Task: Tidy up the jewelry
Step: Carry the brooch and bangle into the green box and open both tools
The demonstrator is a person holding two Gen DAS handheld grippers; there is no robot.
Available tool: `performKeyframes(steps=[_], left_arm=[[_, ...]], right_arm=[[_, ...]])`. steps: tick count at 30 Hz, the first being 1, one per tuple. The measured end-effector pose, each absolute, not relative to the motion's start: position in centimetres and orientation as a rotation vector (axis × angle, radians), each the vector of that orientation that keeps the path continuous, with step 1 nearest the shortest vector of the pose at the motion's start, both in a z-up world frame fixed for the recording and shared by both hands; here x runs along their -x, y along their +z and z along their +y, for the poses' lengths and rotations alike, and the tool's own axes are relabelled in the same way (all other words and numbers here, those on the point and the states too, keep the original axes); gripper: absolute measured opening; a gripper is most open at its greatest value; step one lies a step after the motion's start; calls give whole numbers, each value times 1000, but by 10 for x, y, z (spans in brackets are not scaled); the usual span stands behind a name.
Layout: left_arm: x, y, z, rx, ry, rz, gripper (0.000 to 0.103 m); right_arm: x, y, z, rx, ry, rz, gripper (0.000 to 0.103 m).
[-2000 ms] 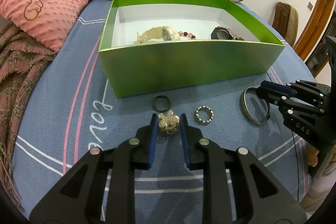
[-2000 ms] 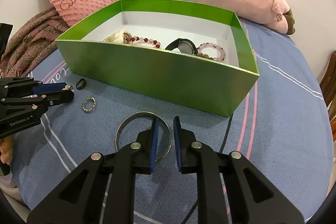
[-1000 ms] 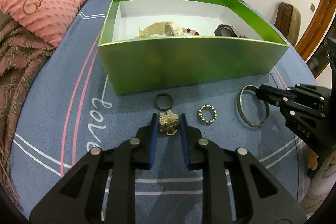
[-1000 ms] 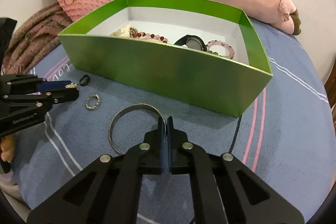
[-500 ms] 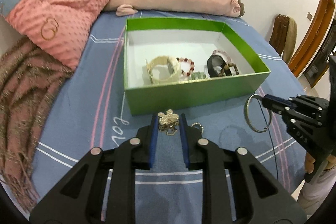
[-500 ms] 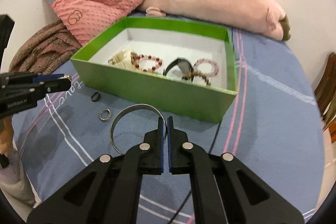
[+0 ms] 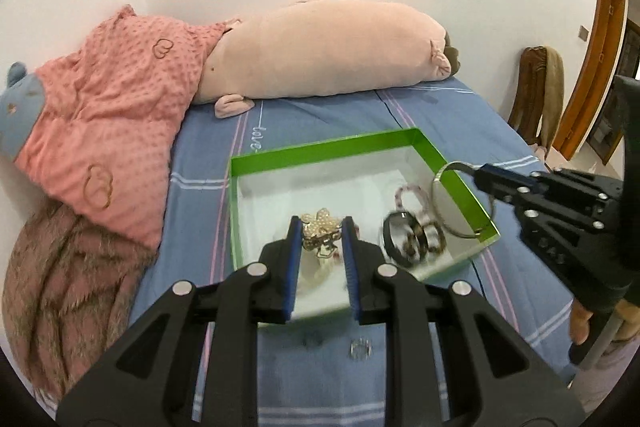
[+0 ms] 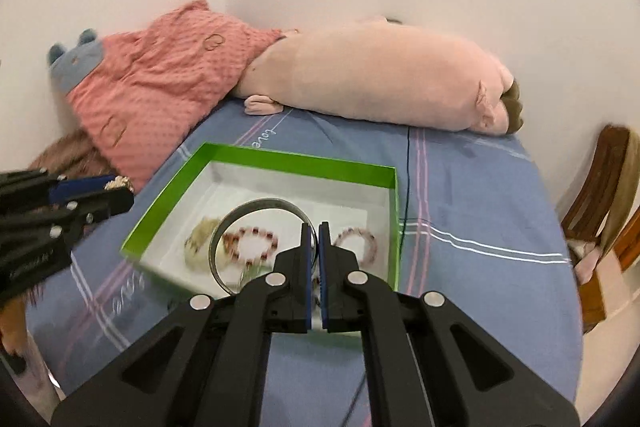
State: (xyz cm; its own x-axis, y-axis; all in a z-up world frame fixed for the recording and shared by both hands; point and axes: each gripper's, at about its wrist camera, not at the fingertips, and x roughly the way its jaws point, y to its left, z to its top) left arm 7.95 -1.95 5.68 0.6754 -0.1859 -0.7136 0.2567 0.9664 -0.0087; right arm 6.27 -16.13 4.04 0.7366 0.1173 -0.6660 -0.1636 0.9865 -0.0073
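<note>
While a second ago both tools were down at the blue striped bedsheet (image 7: 304, 115), you've now got them lifted up over the green cardboard box with the white inside (image 7: 320, 149). Your left gripper (image 7: 320, 227) is pinching the gold pearl-studded flower brooch (image 7: 320, 231) between its blue pads, above the box's near-left part. Your right gripper (image 8: 314, 231) has its jaws pressed together on the thin silver metal bangle (image 8: 256, 205), which hangs over the box's middle instead of lying on the sheet. Still left on the sheet, just near of the box's near wall: the small sparkly beaded ring (image 7: 360, 349). Inside there's a red bead bracelet (image 8: 250, 245), a pink bead bracelet (image 8: 356, 243) and a black watch (image 7: 400, 241), so the far half of the white floor is your open spot. Plenty of bare sheet to the right; the pink plush pillow (image 8: 372, 79) sits well beyond the far wall.
</note>
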Motion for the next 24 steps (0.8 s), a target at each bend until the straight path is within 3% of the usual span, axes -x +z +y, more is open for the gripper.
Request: performKeyframes(steps=[14, 22, 24], left_arm=[[-190, -52, 4, -21, -149, 1085, 20], [-191, -56, 4, -36, -148, 1070, 21], [-186, -54, 0, -39, -161, 1065, 21]], right_arm=[[-182, -53, -153, 55, 12, 1058, 3], [-192, -61, -150, 27, 44, 1093, 4], [-188, -58, -153, 6, 56, 1079, 11]])
